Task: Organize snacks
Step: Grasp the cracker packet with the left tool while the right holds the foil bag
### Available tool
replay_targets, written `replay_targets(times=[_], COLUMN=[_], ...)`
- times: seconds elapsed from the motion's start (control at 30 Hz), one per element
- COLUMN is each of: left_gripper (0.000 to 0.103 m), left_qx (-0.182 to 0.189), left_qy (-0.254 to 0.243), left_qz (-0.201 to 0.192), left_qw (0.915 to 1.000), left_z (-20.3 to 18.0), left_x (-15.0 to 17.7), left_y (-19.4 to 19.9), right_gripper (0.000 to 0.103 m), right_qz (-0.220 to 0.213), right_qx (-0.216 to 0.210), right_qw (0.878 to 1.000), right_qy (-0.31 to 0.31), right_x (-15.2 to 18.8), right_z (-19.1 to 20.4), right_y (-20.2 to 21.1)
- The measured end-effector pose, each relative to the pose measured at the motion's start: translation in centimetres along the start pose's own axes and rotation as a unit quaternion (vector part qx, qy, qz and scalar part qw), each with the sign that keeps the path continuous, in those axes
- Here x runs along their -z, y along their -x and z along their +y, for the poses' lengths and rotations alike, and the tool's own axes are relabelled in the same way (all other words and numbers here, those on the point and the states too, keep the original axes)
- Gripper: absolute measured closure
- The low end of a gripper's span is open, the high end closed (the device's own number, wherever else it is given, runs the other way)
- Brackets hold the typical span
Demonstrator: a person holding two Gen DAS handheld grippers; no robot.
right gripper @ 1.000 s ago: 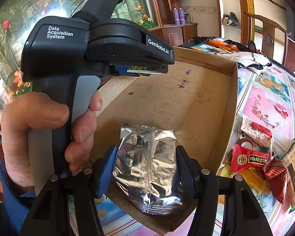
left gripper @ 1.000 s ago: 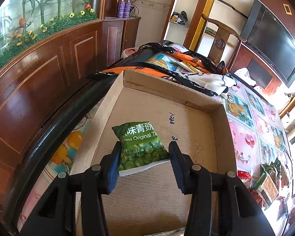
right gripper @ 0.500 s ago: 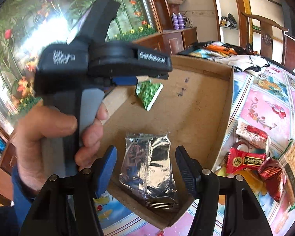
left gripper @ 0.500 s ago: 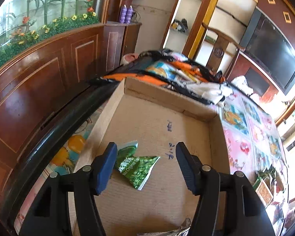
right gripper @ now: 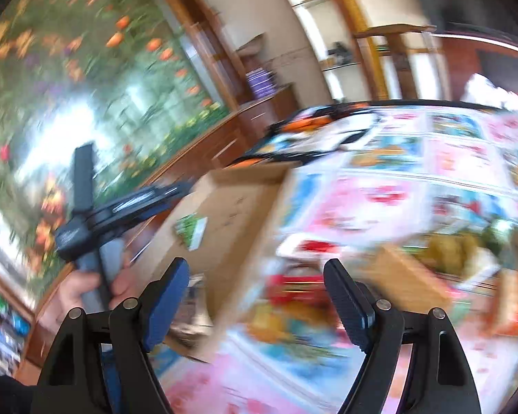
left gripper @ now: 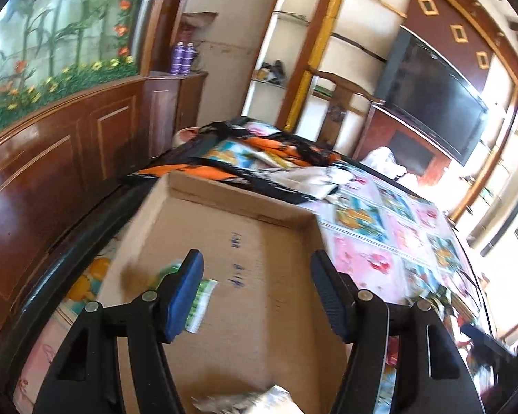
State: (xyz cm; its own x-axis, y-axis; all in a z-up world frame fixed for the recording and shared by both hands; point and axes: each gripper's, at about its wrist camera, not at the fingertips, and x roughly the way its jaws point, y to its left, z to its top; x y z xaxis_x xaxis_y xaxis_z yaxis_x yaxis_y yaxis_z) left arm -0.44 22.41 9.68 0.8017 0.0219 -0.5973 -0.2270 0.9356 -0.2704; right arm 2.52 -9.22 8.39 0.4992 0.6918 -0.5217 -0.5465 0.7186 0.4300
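Nothing can be read. Blue handwritten marks stand on the floor of the cardboard box [left gripper: 245, 276], too smeared to make out. The print on the green packet [right gripper: 190, 229] in the box is blurred beyond reading.

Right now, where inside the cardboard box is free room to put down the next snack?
The cardboard box floor is bare from the green packet near the left wall across to the right wall, and back to the far wall. The silver packet fills the near edge. The tablecloth right of the box is crowded with loose snacks.
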Motion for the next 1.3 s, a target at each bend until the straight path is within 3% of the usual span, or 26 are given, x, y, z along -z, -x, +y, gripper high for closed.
replay_targets(times=[0.1,0.2,0.37,0.43,0.53,0.67,0.77,0.83,0.97,1.07,1.1,1.17,1.3], left_gripper=[0.039,0.035,0.032,0.032,0.032,0.032,0.032,0.032,0.032,0.031,0.031,0.031,0.020], left_qx=[0.039,0.075,0.157,0.181,0.191,0.181,0.174,0.171,0.169,0.169,0.168,0.166,0.176], left_qy=[-0.021,-0.046,-0.110,-0.127,-0.140,-0.152,-0.139,-0.135,-0.124,-0.117,-0.115,-0.112,-0.110], left_qz=[0.009,0.023,0.081,0.111,0.137,0.142,0.144,0.145,0.147,0.152,0.153,0.159,0.182], left_qw=[0.9990,0.9958,0.9781,0.9689,0.9619,0.9612,0.9643,0.9652,0.9666,0.9668,0.9670,0.9668,0.9612], left_z=[-2.4,-5.8,-13.6,-16.3,-18.8,-19.1,-18.3,-17.9,-17.4,-17.1,-17.1,-17.2,-18.2], left_x=[0.6,1.7,4.7,6.1,7.6,8.6,8.3,8.1,7.8,7.6,7.5,7.5,7.9], left_y=[1.0,1.4,0.5,-0.4,-1.5,-2.2,-2.8,-3.3,-3.7,-3.9,-4.0,-4.2,-4.4], right_gripper=[0.022,0.022,0.022,0.022,0.021,0.018,0.015,0.014,0.013,0.013,0.015,0.039,0.041], right_qz=[-0.031,-0.069,-0.086,-0.074,-0.053,0.002,0.040,0.075,0.125,0.138,0.138,0.130,0.119], right_qx=[0.049,0.120,0.254,0.284,0.279,0.235,0.215,0.225,0.256,0.271,0.270,0.258,0.233], right_qw=[0.997,0.986,0.950,0.940,0.936,0.949,0.963,0.966,0.958,0.952,0.952,0.956,0.965], right_qy=[-0.045,-0.096,-0.157,-0.172,-0.206,-0.208,-0.159,-0.106,-0.014,0.034,0.041,0.044,0.018], right_x=[0.0,0.2,1.5,2.2,3.1,3.8,4.0,4.4,5.6,6.3,6.4,6.4,5.9], right_z=[-5.0,-10.3,-17.3,-19.3,-21.8,-22.0,-20.1,-18.2,-15.5,-14.6,-14.4,-14.2,-14.5], right_y=[4.0,8.7,15.1,16.5,17.7,15.8,13.7,12.2,9.6,8.5,8.5,9.0,9.6])
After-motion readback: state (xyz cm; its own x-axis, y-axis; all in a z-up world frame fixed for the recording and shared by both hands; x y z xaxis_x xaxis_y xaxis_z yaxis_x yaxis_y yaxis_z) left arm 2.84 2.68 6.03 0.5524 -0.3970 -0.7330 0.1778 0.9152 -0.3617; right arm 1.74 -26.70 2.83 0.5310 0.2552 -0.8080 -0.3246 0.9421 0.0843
